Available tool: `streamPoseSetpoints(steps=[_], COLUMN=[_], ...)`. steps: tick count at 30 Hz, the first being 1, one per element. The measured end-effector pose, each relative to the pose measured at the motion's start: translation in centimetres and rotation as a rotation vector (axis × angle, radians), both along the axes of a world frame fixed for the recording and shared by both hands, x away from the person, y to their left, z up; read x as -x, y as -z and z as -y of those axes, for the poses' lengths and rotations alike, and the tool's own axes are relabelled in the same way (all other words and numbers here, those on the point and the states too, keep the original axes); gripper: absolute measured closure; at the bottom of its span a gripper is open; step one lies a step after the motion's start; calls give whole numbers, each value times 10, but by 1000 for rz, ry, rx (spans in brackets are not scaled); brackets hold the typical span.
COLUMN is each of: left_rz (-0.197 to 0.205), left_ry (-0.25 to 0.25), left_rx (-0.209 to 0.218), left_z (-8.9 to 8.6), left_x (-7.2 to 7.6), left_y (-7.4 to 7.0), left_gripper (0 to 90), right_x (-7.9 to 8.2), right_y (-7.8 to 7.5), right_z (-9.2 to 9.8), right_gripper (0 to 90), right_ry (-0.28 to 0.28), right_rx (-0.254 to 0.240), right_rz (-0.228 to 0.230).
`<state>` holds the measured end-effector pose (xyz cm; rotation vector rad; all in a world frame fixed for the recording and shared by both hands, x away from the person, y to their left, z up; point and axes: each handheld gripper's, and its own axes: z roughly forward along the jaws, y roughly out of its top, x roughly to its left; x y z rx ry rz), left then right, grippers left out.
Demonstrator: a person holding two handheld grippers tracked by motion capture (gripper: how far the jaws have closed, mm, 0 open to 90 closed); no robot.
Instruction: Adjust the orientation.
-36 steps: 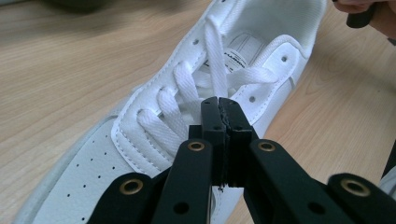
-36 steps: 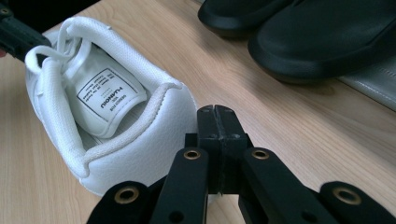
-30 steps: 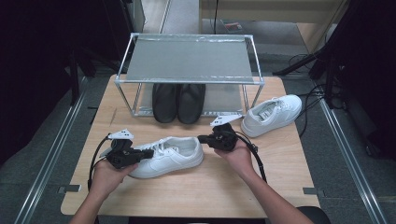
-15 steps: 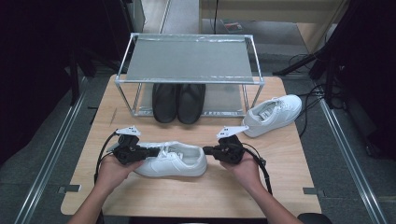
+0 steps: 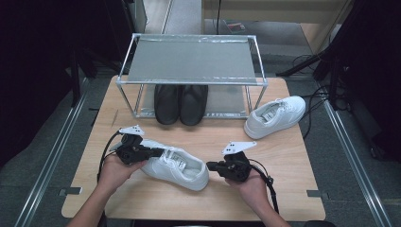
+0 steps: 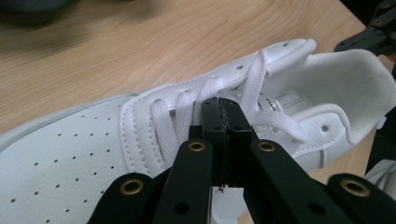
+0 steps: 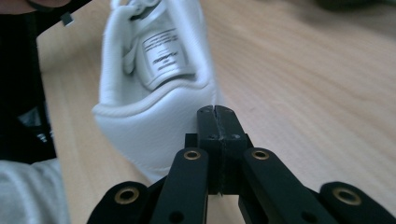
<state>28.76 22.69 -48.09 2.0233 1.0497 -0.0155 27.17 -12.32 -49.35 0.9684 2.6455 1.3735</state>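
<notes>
A white sneaker [image 5: 177,170] lies slanted on the wooden table [image 5: 293,189], toe to the left and heel to the near right. My left gripper [image 5: 158,152] is shut, and its tips [image 6: 219,107] rest on the laces of the sneaker [image 6: 93,140] with nothing between them. My right gripper [image 5: 209,165] is also shut. In the right gripper view its tips [image 7: 215,112] sit against the back of the sneaker's heel [image 7: 140,126].
A second white sneaker [image 5: 276,116] lies at the far right of the table. A metal rack [image 5: 189,59] stands at the back, with a pair of black shoes [image 5: 182,104] under its shelf. Cables trail from both grippers toward the near edge.
The right gripper has moved toward the near edge. The sneaker's heel has swung that way too, so the shoe now lies slanted. The left gripper has barely moved.
</notes>
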Motion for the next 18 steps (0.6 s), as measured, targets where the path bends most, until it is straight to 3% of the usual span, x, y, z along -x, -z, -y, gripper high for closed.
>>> streamPoseSetpoints(steps=[5,12,18], left_rz=[24,19,-20], left_ry=[-67,-111,-145], left_rx=[22,-51,-66], left_z=[-15,-23,-28], left_x=[10,28,48], left_y=[-9,-4,7], left_gripper=[900,900,897], right_x=[-16,-33,-38], right_y=[-2,-1,5], right_z=[4,-9,-32], right_gripper=[900,900,900], right_ry=[18,-9,-66], right_rx=[-20,-43,-24], right_rz=[18,16,21])
